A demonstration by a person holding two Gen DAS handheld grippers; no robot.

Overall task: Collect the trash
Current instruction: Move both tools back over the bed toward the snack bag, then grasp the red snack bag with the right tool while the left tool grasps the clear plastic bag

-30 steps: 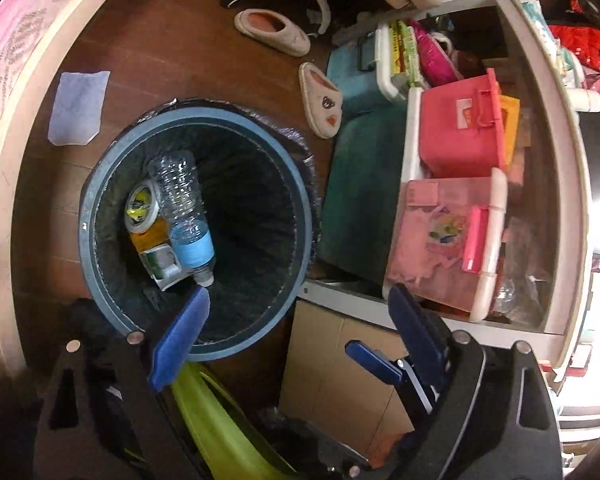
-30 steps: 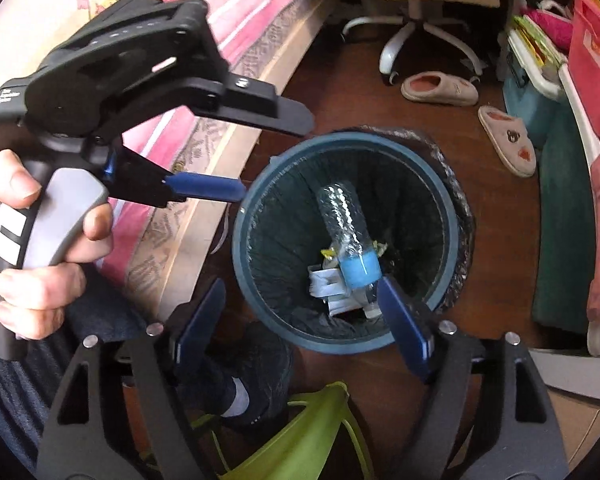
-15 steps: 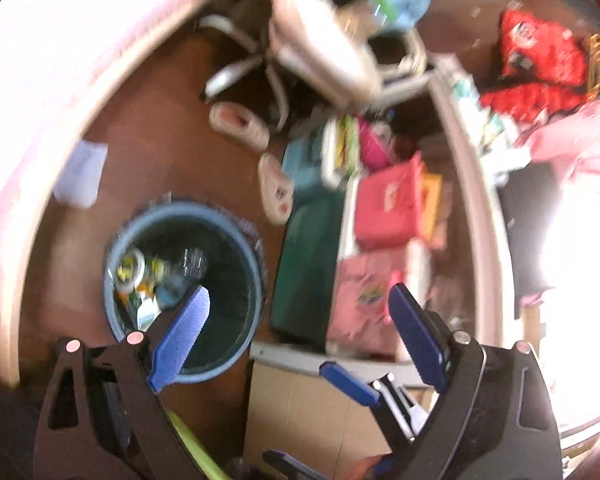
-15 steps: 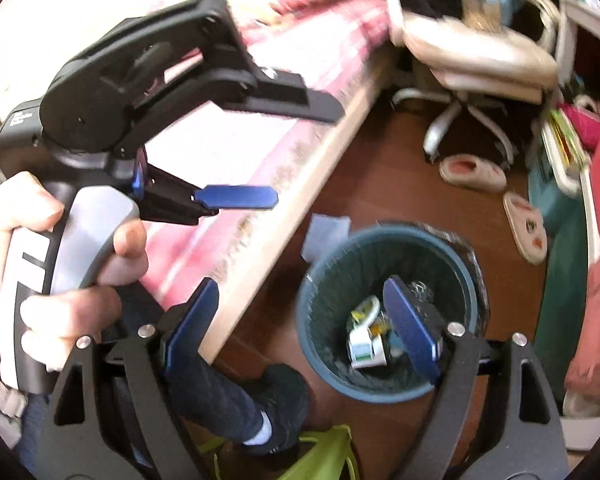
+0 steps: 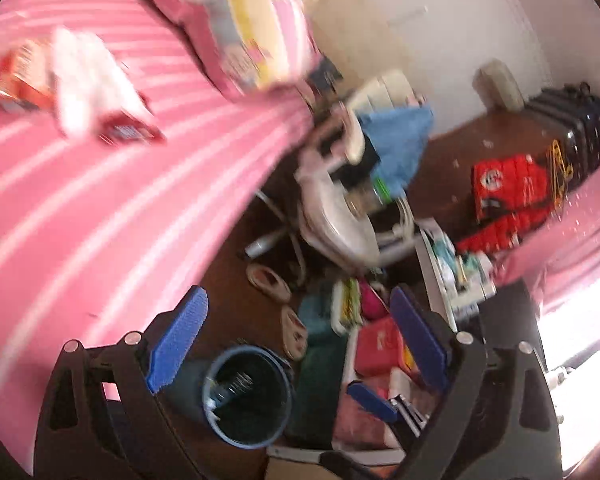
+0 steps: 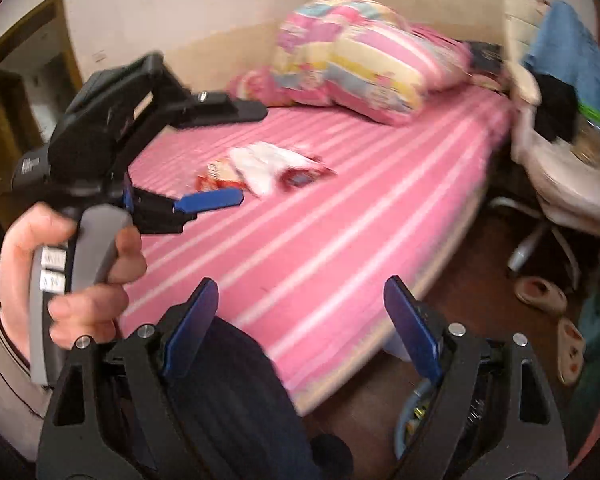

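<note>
Trash [image 5: 76,92] is lying on the pink striped bed [image 5: 80,216] at far left in the left wrist view: a white crumpled wrapper with red and orange packets, blurred. One second ago this view was looking straight down into the trash bin [image 5: 248,392], which filled the frame with a bottle inside; the bin is now sitting small at near centre, and the bed, a pillow [image 5: 252,32] and an office chair [image 5: 340,216] are coming into view beyond it. The left gripper [image 5: 296,344] is standing released, its blue pads wide apart with nothing between them. Slippers [image 5: 276,300] and pink storage boxes [image 5: 380,344] are lying right of the bin.

In the right wrist view, the same trash [image 6: 268,170] is resting mid-bed, left of the pillow [image 6: 360,64]. Earlier this view was centred on the bin; only a sliver of its rim [image 6: 410,420] is now showing at near right, behind the right pad. The right gripper [image 6: 300,324] is also released and empty. This view alone is showing the person's left hand [image 6: 72,276] gripping the grey handle of the left gripper [image 6: 210,200], and a doorway at far left. The left wrist view alone is showing the bin's interior, a red package [image 5: 508,188] and a dark suitcase [image 5: 572,128] at far right.
</note>
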